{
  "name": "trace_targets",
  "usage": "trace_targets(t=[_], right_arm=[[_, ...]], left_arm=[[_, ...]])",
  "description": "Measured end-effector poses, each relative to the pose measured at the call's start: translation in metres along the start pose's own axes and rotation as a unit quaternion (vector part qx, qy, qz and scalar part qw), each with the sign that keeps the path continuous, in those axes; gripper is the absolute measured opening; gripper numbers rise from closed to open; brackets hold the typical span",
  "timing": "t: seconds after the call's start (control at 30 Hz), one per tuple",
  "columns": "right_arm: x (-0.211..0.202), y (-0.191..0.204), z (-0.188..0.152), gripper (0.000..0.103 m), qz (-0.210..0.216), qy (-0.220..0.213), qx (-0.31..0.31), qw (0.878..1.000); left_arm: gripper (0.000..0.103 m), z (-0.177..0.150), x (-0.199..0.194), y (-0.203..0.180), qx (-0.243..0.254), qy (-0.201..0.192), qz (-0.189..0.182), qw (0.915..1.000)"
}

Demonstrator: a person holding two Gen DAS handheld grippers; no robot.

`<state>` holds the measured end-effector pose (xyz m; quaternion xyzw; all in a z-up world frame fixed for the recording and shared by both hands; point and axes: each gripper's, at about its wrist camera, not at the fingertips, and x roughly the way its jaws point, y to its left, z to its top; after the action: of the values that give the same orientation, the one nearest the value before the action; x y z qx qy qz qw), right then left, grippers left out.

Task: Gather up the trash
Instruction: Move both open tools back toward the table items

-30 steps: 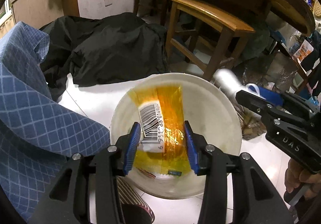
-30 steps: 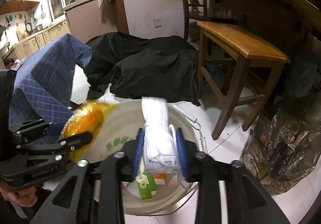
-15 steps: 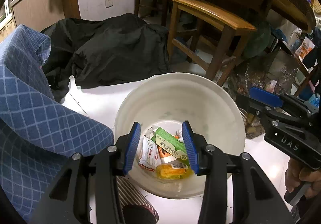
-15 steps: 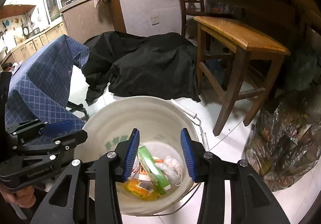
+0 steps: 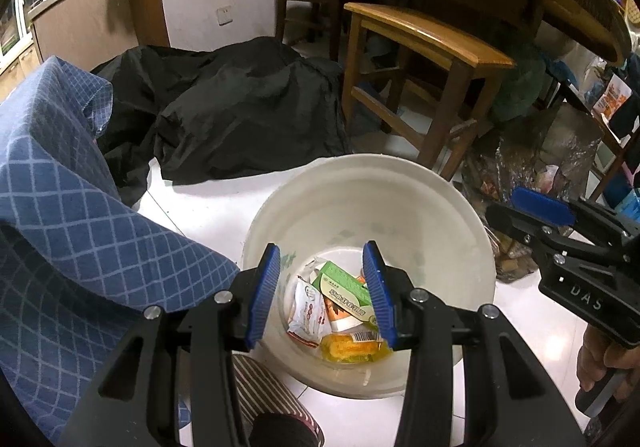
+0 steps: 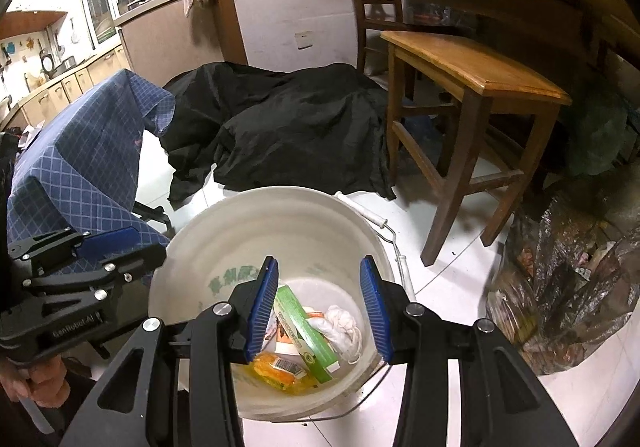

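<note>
White floor tiles (image 6: pixel 448 287) are running under everything observed. At the left, a blue checked cloth (image 5: pixel 60 215) is draping beside the bucket, with a black cover (image 6: pixel 288 135) lying heaped behind it. The left gripper (image 5: pixel 320 287) is hovering over the white bucket (image 5: pixel 452 215), tilted downward, its blue-padded jaws standing wide with nothing between them. Inside the bucket, a white wrapper (image 5: pixel 306 313), a green box (image 6: pixel 306 331), an orange packet (image 6: pixel 276 365) and a white crumpled cloth (image 6: pixel 342 329) are lying together on the bottom. The right gripper (image 6: pixel 318 299) is hanging over the same opening, likewise angled down, jaws spread wide and empty. To the right, a wooden stool (image 6: pixel 472 75) is standing, with a clear plastic bag (image 6: pixel 568 279) slumping beyond it.
</note>
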<state>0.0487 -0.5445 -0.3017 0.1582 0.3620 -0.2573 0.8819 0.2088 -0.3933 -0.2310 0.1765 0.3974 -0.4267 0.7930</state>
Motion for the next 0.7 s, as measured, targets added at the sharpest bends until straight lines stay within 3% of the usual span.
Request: trace_targets(t=[0.37, 0.7], right_arm=[[-0.033, -0.002, 0.007, 0.044, -0.008, -0.026, 0.004, 1.000], [-0.084, 0.036, 0.045, 0.044, 0.017, -0.085, -0.025, 0.996]], left_arm=[[0.041, 0.005, -0.024, -0.008, 0.015, -0.036, 0.000, 0.9993], [0.041, 0.030, -0.090, -0.004, 0.009, -0.099, 0.008, 0.9950]])
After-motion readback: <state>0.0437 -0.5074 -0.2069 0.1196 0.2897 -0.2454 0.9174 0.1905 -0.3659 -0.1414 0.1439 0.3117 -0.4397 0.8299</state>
